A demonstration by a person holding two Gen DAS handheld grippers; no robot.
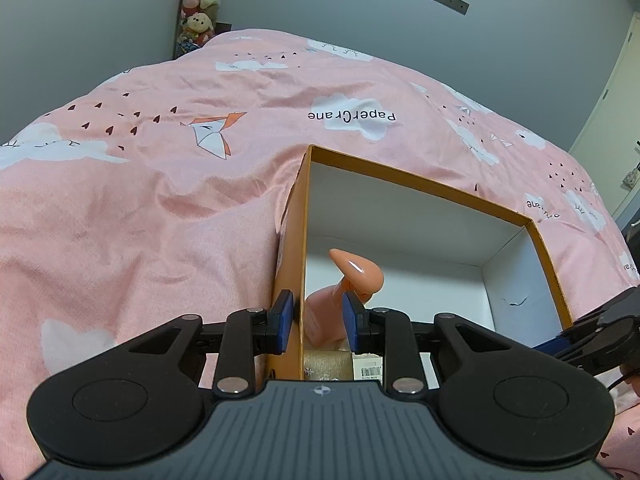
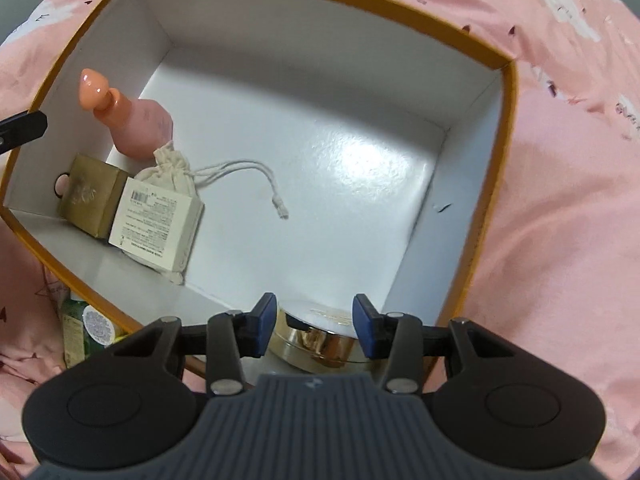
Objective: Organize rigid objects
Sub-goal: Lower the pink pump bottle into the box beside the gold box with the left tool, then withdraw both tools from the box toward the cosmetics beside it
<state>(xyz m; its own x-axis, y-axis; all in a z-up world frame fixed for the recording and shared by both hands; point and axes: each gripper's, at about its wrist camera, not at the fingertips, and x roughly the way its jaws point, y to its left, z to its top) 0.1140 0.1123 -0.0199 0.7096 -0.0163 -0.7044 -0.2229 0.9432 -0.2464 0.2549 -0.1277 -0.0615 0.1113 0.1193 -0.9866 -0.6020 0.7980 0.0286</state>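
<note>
An orange cardboard box (image 2: 498,208) with a white inside lies on a pink bed cover. In it are a pink bottle (image 2: 136,128) with a peach cap, a gold carton (image 2: 90,196), a white carton (image 2: 156,224) and a cloth drawstring pouch (image 2: 172,170). My right gripper (image 2: 316,330) is open at the box's near wall, its fingers on either side of a round gold compact (image 2: 320,338). My left gripper (image 1: 318,320) is open and straddles the box's left wall (image 1: 294,280), with the pink bottle (image 1: 344,292) just past its right finger.
A green jar (image 2: 86,334) lies on the cover outside the box's near left corner. The pink bed cover (image 1: 160,184) spreads around the box. Grey walls and a stack of plush toys (image 1: 200,4) stand beyond the bed.
</note>
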